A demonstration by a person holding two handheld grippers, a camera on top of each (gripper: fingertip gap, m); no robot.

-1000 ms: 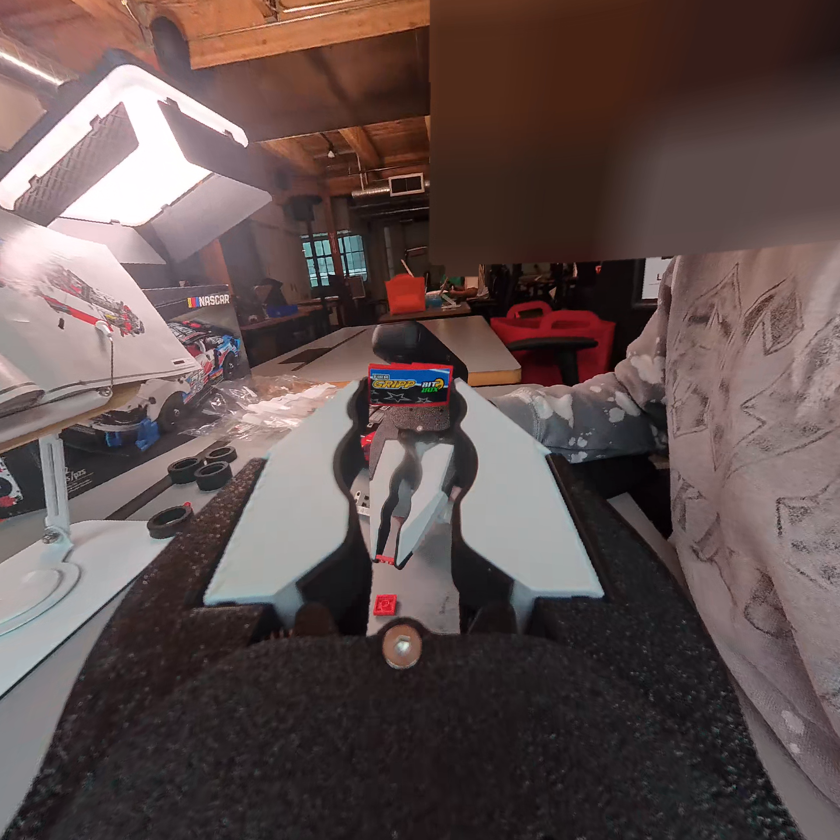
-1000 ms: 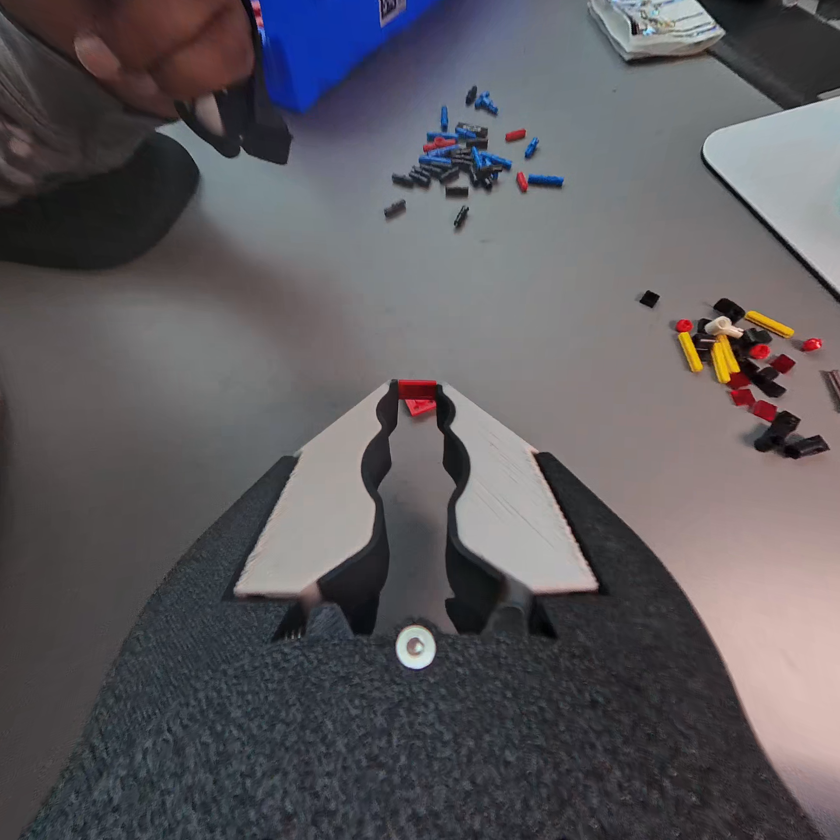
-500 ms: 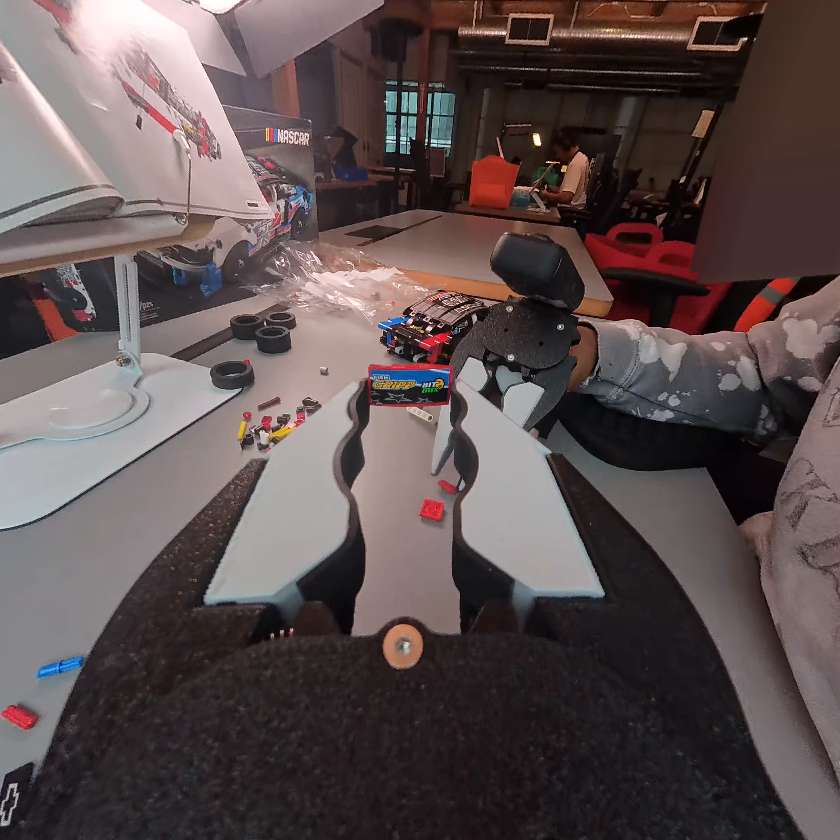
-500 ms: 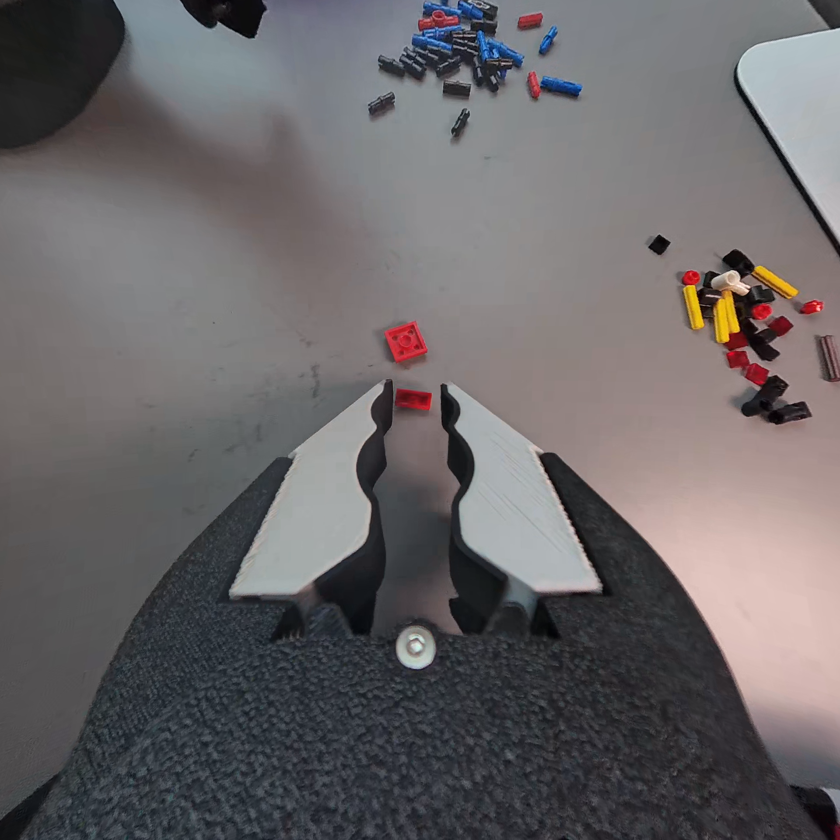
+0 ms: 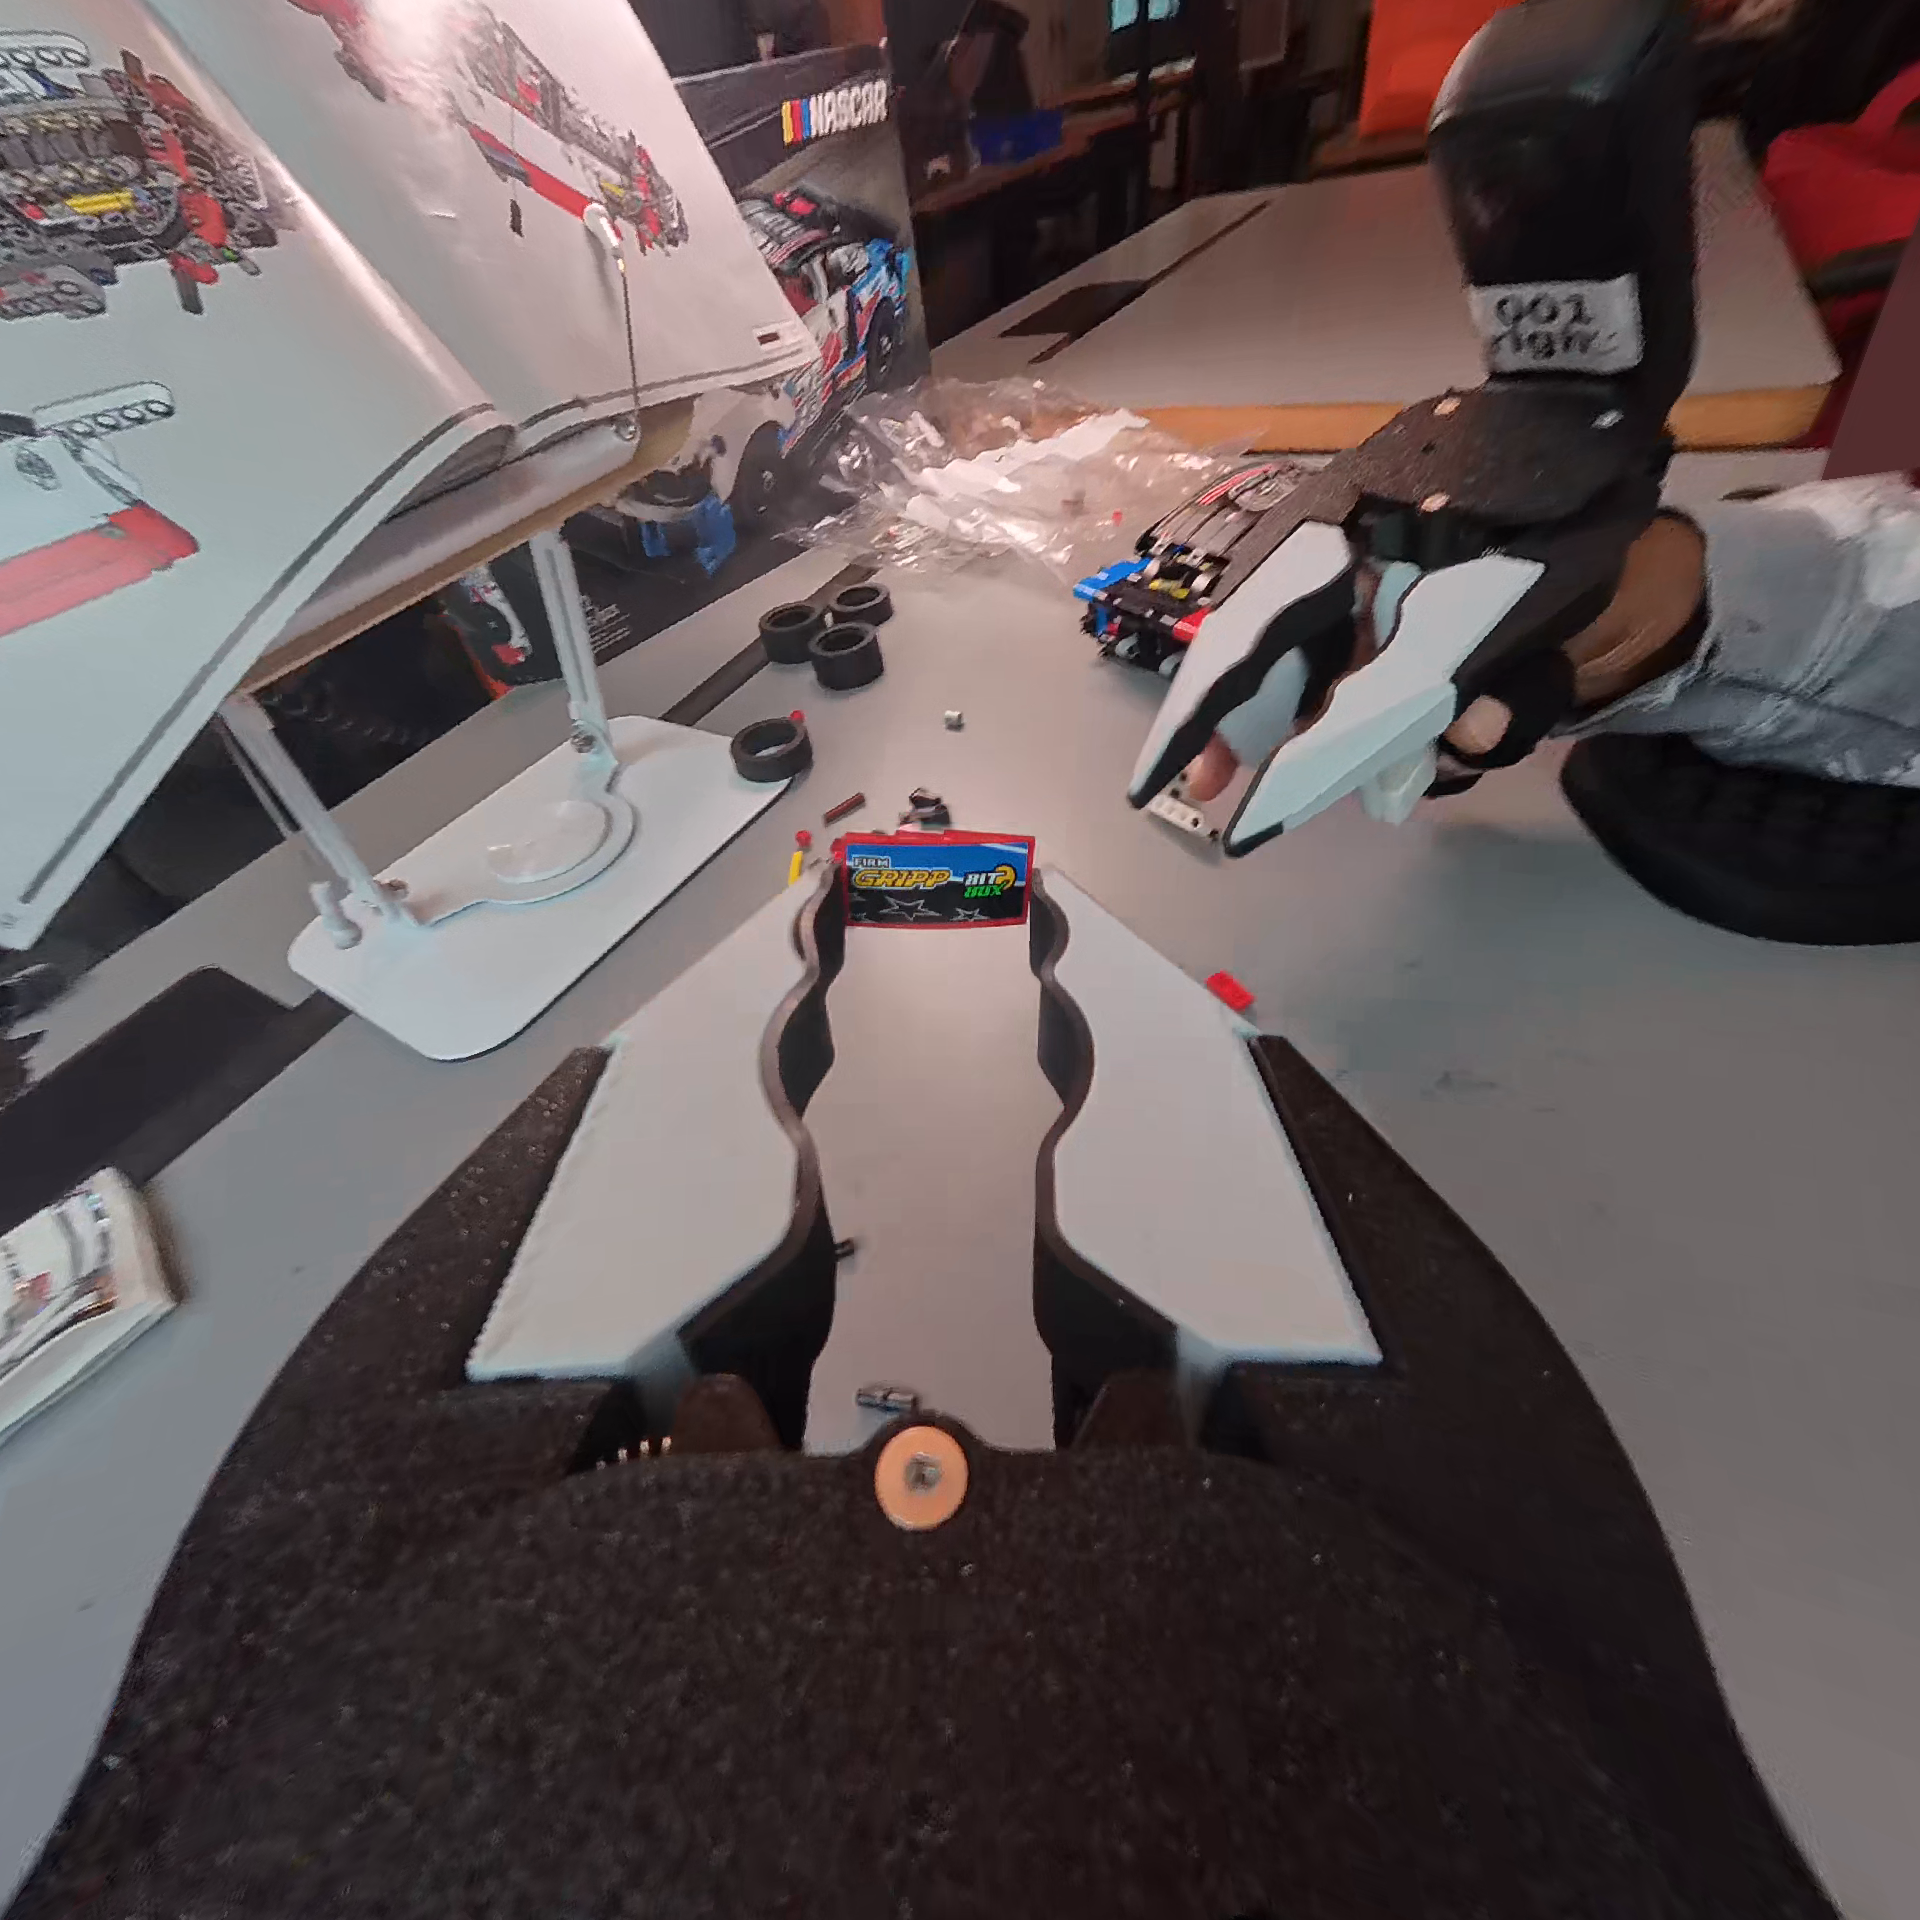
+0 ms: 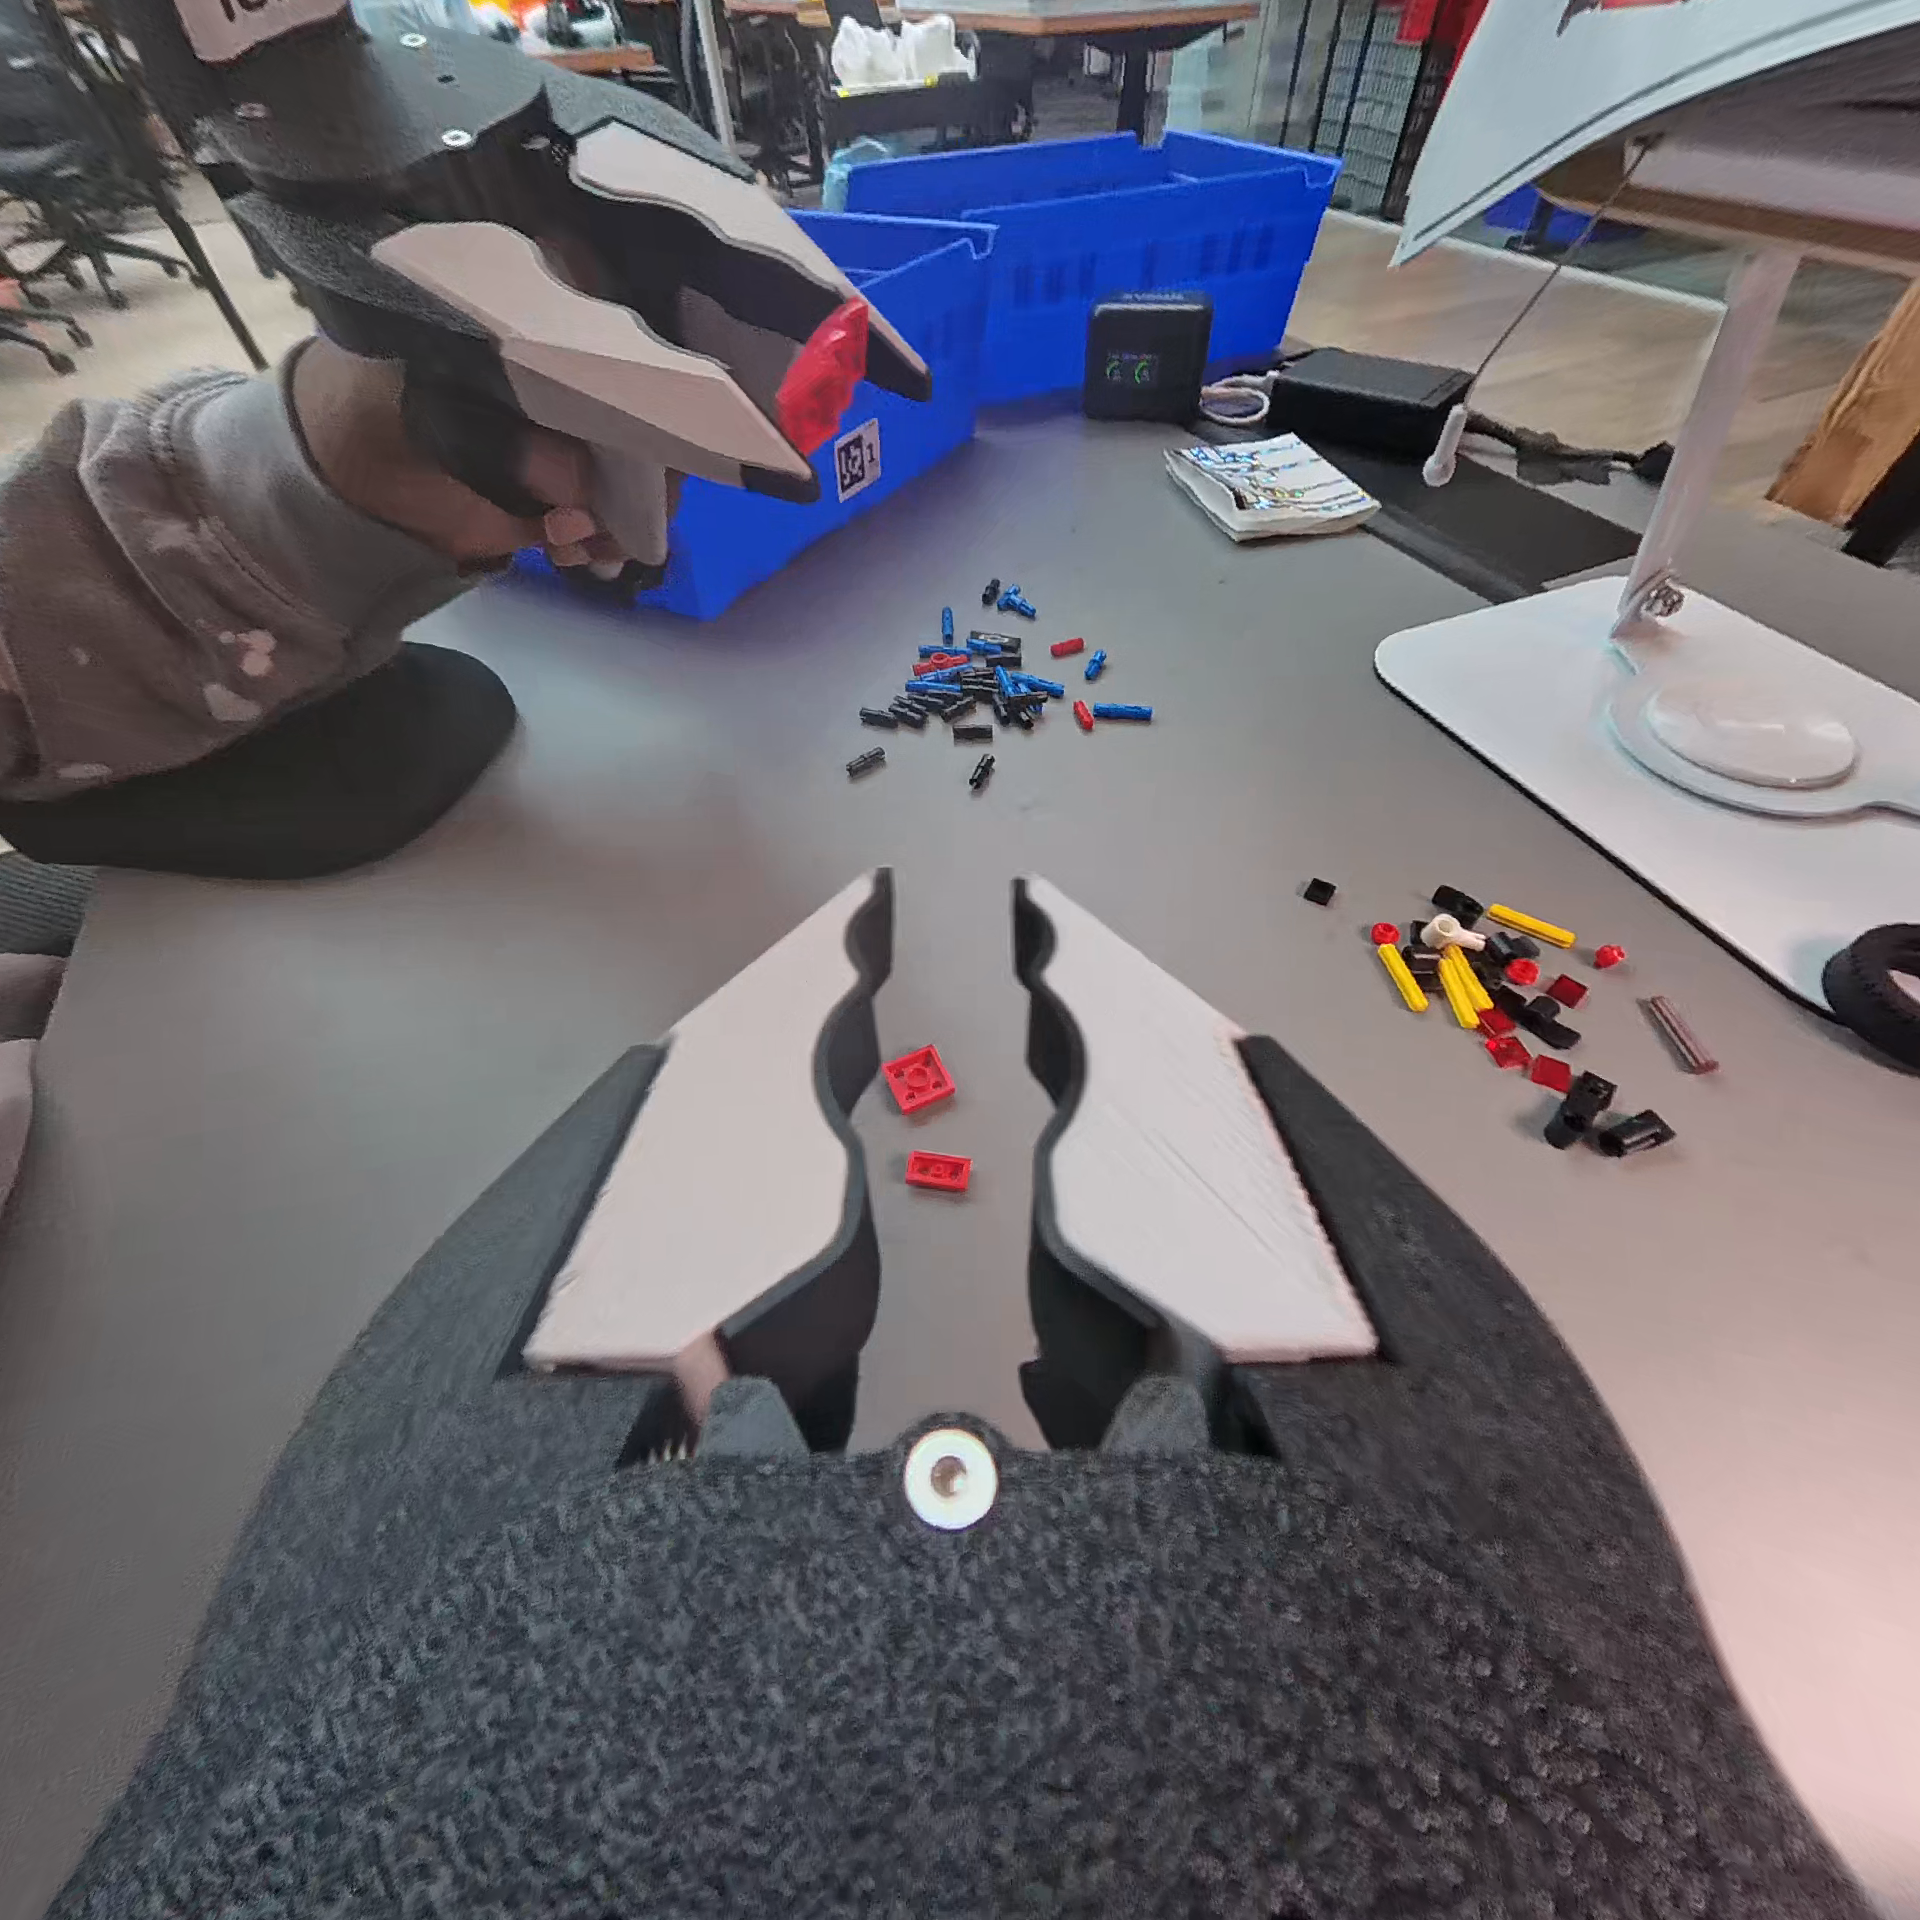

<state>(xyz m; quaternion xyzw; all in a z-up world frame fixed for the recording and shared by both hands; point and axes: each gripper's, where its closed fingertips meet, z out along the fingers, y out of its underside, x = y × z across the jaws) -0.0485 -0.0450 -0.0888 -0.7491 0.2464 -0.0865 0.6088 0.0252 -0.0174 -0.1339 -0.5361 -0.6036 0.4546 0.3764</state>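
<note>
two grippers over grey table (image 6: pixel 623 883), scattered bricks (image 6: pixel 987 681), workshop behind

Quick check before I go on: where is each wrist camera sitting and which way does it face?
Left wrist view: on the left gripper, low over the grey table, facing the instruction booklet on its stand; its fingers clamp a red printed tile.
Right wrist view: on the right gripper, open, facing blue bins; two red plates lie below.
Shared: each sees the other gripper, the stand base and the mixed small parts.
</note>
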